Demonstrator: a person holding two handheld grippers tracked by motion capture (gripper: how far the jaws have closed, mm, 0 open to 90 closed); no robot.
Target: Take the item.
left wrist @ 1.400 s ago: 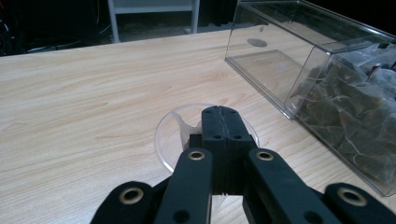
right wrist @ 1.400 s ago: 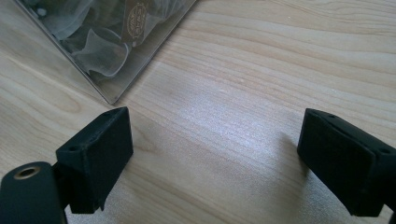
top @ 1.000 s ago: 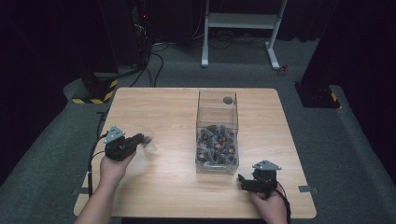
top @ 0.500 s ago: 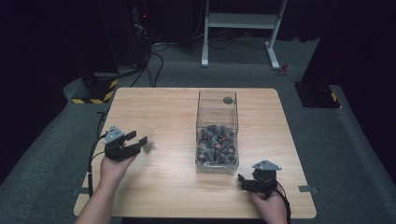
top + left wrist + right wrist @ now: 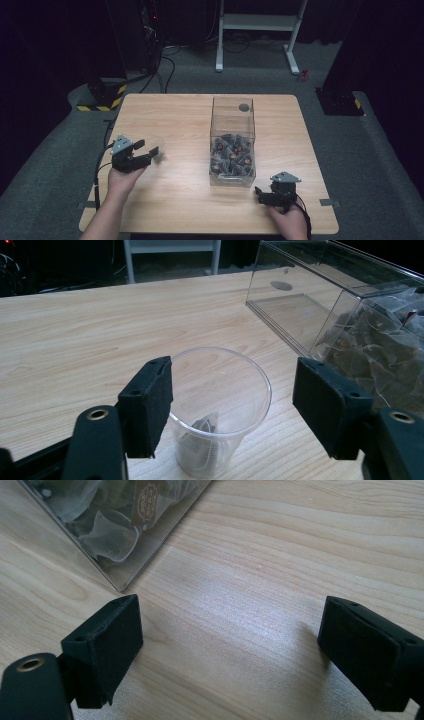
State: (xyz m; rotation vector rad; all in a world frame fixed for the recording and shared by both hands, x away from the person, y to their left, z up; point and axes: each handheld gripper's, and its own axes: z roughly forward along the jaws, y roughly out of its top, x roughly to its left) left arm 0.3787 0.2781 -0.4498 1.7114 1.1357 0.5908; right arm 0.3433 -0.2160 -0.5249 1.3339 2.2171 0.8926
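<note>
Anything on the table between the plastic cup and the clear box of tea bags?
Nothing. The high view shows only bare wooden table between the plastic cup and the clear box.

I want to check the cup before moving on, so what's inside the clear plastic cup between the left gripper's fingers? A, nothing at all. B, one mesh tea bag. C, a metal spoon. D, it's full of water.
B: the left gripper view shows a single mesh tea bag lying at the bottom of the clear cup, with nothing else in it.
</note>
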